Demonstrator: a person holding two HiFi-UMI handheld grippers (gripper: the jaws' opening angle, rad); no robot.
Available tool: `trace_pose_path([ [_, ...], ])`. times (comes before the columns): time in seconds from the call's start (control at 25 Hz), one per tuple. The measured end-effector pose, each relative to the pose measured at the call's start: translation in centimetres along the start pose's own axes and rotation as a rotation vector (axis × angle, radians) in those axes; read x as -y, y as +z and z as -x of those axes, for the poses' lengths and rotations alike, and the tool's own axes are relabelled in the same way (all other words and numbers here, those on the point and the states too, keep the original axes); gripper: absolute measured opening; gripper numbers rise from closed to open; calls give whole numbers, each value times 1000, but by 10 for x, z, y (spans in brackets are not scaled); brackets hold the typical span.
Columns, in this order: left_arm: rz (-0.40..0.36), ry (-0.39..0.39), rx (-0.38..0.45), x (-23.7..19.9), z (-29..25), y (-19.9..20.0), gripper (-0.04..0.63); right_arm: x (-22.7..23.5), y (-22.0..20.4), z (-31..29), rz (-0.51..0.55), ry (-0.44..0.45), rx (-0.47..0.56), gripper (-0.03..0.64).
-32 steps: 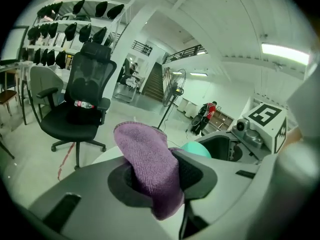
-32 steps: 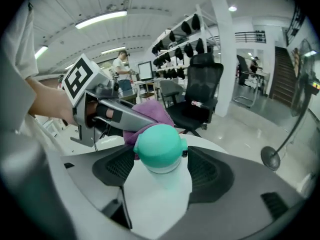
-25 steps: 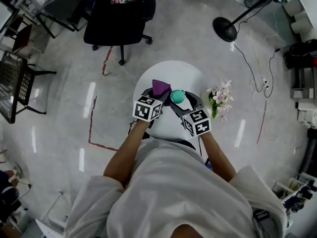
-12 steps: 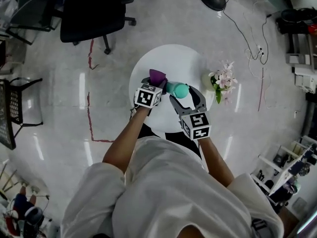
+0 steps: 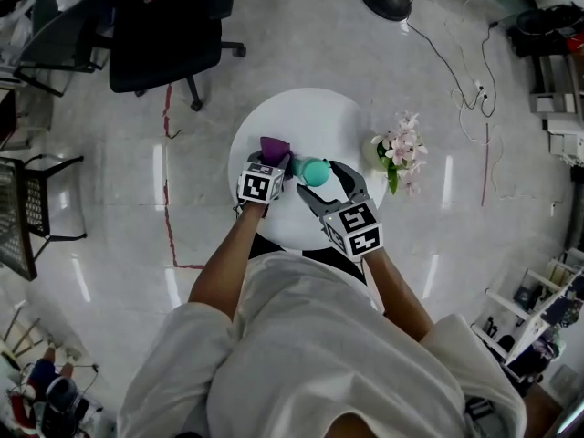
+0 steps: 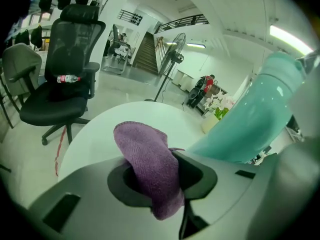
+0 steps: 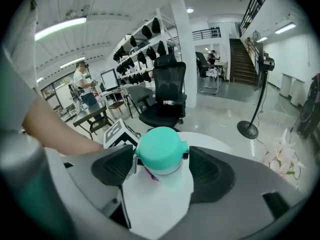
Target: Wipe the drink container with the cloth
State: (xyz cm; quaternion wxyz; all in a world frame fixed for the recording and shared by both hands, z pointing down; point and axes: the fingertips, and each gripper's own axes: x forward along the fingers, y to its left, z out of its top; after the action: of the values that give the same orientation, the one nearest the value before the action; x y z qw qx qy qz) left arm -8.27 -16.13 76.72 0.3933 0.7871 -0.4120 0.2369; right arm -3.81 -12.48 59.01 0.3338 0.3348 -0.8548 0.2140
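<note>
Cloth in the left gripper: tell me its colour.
Purple. The cloth shows best in the left gripper view.

Grips a purple cloth [image 5: 273,146] in the jaws of the left gripper [image 5: 271,162], just beside a teal bottle [image 5: 313,170] held between the jaws of the right gripper [image 5: 321,181], both above a round white table [image 5: 333,121]. Shows pink flowers [image 5: 399,156] at the table's right edge and a black chair [image 5: 160,26] beyond on the pale floor [image 5: 91,199] marked with red lines [image 5: 168,226].

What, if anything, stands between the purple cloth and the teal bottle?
Nothing visible. The purple microfibre cloth, pinched in the left hand-held gripper, sits right beside the teal plastic bottle clamped in the right hand-held gripper.
</note>
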Motion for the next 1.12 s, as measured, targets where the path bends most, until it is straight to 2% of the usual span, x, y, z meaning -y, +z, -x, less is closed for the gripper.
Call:
trace_pose_path([
  [0.16,-6,64,43,0,26,10,124,2,8,20,69,81,34,369],
  [0.24,-19,101,75,5,45,20,124,12,14,43,50,110,79,383],
  [0.32,-59,144,113,12,67,35,124,34,19,66,19,106,120,383],
  [0.4,-107,186,162,18,92,57,124,62,25,83,14,67,147,370],
  [0.56,-192,244,289,30,149,115,124,112,58,101,49,-67,203,264],
  [0.72,-324,267,419,57,204,176,124,124,115,128,159,-163,324,181],
  [0.88,-418,262,557,100,261,233,124,121,163,170,242,-250,459,15],
  [1.04,-496,278,673,144,313,277,123,101,201,209,322,-241,553,14],
  [1.12,-510,289,726,162,335,292,123,91,217,228,376,-239,589,14],
])
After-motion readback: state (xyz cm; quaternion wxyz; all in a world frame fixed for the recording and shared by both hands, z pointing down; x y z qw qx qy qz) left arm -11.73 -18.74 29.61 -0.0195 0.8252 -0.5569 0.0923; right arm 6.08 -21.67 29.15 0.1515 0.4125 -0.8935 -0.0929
